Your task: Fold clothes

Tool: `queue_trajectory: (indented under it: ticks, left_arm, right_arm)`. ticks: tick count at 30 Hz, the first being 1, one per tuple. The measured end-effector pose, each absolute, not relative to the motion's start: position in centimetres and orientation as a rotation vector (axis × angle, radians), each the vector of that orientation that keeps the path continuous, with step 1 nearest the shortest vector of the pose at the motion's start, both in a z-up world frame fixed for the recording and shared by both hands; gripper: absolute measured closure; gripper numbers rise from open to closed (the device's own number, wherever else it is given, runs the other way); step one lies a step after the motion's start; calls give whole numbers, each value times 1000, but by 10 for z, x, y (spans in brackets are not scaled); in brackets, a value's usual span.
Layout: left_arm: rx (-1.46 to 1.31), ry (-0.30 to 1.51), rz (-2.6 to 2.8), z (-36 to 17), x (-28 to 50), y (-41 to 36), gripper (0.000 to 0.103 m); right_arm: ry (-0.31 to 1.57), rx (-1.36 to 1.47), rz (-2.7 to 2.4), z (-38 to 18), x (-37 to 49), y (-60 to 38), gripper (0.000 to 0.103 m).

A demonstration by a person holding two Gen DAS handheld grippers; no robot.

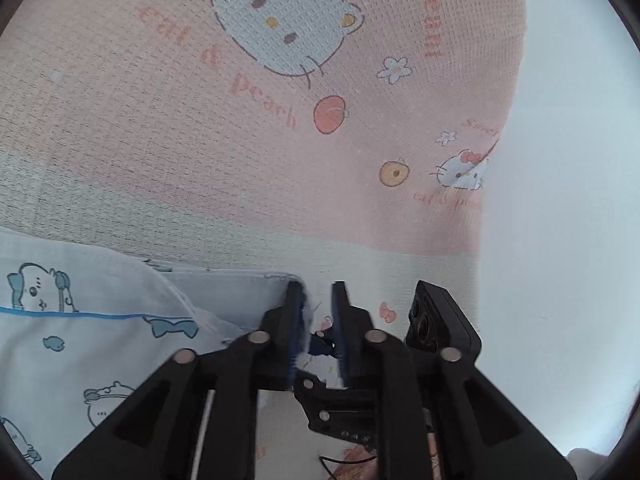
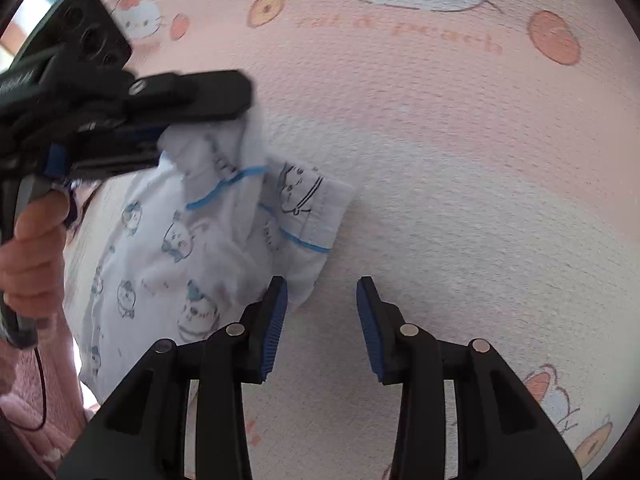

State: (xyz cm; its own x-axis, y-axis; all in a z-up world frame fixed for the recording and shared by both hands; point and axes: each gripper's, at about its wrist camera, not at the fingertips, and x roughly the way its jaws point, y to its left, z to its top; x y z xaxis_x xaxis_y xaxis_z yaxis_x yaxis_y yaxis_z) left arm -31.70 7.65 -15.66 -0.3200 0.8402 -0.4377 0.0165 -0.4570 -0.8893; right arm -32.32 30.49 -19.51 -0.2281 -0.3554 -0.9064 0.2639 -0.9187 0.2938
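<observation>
A white garment (image 2: pixel 192 248) printed with small blue cartoon animals and thin blue lines lies crumpled on a pink cartoon-cat sheet (image 2: pixel 440 140). In the right wrist view my left gripper (image 2: pixel 240 114) reaches in from the upper left over the garment's bunched top. In the left wrist view its jaws (image 1: pixel 318 300) stand apart; the garment (image 1: pixel 80 320) has its hem against the left pad only, and sheet shows through the gap. My right gripper (image 2: pixel 322 300) points down at the sheet, jaws wide, with the garment's lower corner beside its left finger and nothing between the pads.
The sheet (image 1: pixel 240 140) spreads far beyond the garment on every side. A pale surface (image 1: pixel 560 200) lies past its right edge. A hand (image 2: pixel 32 248) in a fuzzy pink sleeve (image 2: pixel 24 408) holds the left gripper; a thin black cable (image 2: pixel 40 392) hangs below it.
</observation>
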Motion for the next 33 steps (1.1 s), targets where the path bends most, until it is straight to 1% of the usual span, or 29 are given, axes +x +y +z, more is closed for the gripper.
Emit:
queue_trajectory:
  ticks: [1, 5, 6, 7, 9, 11, 13, 14, 15, 16, 17, 19, 21, 23, 25, 29, 30, 31, 33]
  left_arm:
    - [-1314, -1135, 1825, -154, -317, 77, 59]
    - [-1233, -1139, 1848, -138, -307, 70, 58]
    - [-1194, -1158, 1847, -134, -304, 68, 58]
    - [-1172, -1180, 1833, -132, -302, 67, 58]
    - [-1171, -1200, 1813, -132, -302, 69, 58]
    - [-1224, -1137, 1870, -133, -304, 74, 58]
    - [-1270, -1069, 1929, -134, -303, 78, 58]
    - [-1294, -1025, 1958, -135, -302, 82, 58]
    - [-1326, -945, 2012, -136, -301, 87, 58]
    - [-1361, -843, 2080, -136, -298, 94, 58]
    - [-1395, -723, 2141, -138, -296, 102, 58]
    - [-1453, -465, 2230, -145, -290, 125, 58]
    - [-1476, -261, 2268, -156, -283, 151, 59]
    - [-1494, -72, 2304, -165, -277, 170, 59]
    - [-1518, -4, 2293, -175, -274, 179, 59]
    - [-1522, 43, 2299, -180, -267, 179, 58]
    - [-1528, 53, 2293, -181, -267, 177, 58]
    - [-1534, 63, 2287, -182, -267, 176, 59]
    - [-1552, 103, 2273, -181, -267, 173, 59]
  right_arm:
    - [-153, 1646, -2227, -192, -326, 313, 66]
    - [-362, 1546, -2287, -170, -330, 340, 65]
    - [-401, 1512, -2260, -165, -330, 341, 62]
    - [-394, 1481, -2238, -161, -328, 330, 59]
    - [-379, 1419, -2195, -154, -323, 308, 59]
    - [-320, 1396, -2182, -149, -315, 295, 59]
    - [-268, 1436, -2197, -146, -304, 307, 59]
    - [-242, 1465, -2211, -148, -299, 315, 59]
    - [-248, 1510, -2218, -156, -300, 317, 62]
    - [-264, 1538, -2240, -161, -303, 323, 71]
    - [-279, 1566, -2262, -166, -305, 329, 73]
    - [-308, 1596, -2296, -170, -309, 340, 73]
    - [-335, 1598, -2322, -168, -312, 351, 73]
    - [-407, 1558, -2324, -164, -313, 352, 71]
    - [-466, 1515, -2331, -160, -313, 354, 71]
    - [-550, 1497, -2382, -158, -317, 360, 71]
    - [-529, 1534, -2356, -162, -318, 357, 71]
    - [-464, 1594, -2330, -169, -319, 349, 71]
    - [-266, 1622, -2342, -174, -323, 332, 72]
